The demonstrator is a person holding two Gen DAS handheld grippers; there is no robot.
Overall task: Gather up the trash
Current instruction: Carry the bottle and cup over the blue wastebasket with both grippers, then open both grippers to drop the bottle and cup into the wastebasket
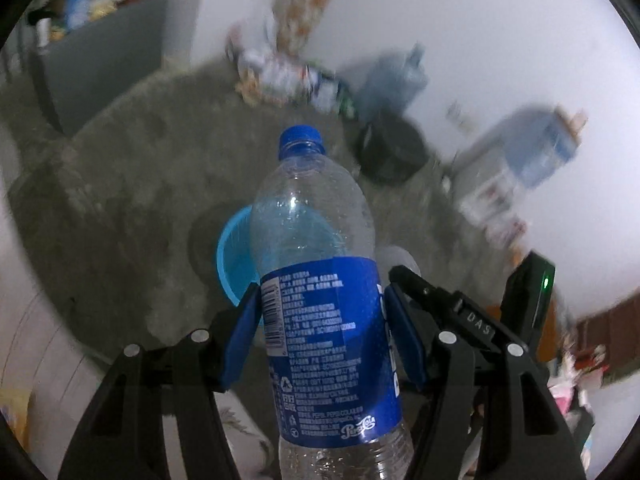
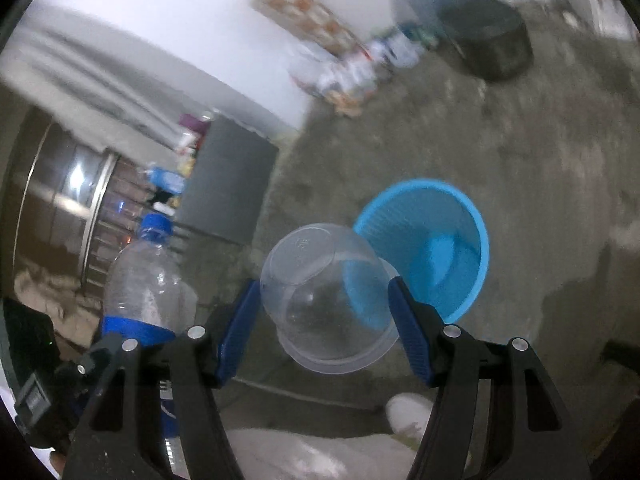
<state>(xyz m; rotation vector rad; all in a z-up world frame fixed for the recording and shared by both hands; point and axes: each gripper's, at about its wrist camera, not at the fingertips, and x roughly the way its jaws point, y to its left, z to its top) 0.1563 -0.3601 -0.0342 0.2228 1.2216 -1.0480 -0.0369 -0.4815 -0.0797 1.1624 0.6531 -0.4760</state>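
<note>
**Two items of trash carried toward the bin**

The empty plastic bottle (image 1: 324, 320) is pinched at its labelled waist by the left gripper (image 1: 320, 336); light, slippery, crushable. The clear plastic bowl (image 2: 328, 300) is clamped across its thin, flexible wall by the right gripper (image 2: 324, 328). The blue basket (image 2: 432, 248) stands on the floor beyond.

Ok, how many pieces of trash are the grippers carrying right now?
2. A Pepsi bottle is clamped in the left gripper; a clear plastic bowl sits in the right gripper, above the blue basket.
</note>
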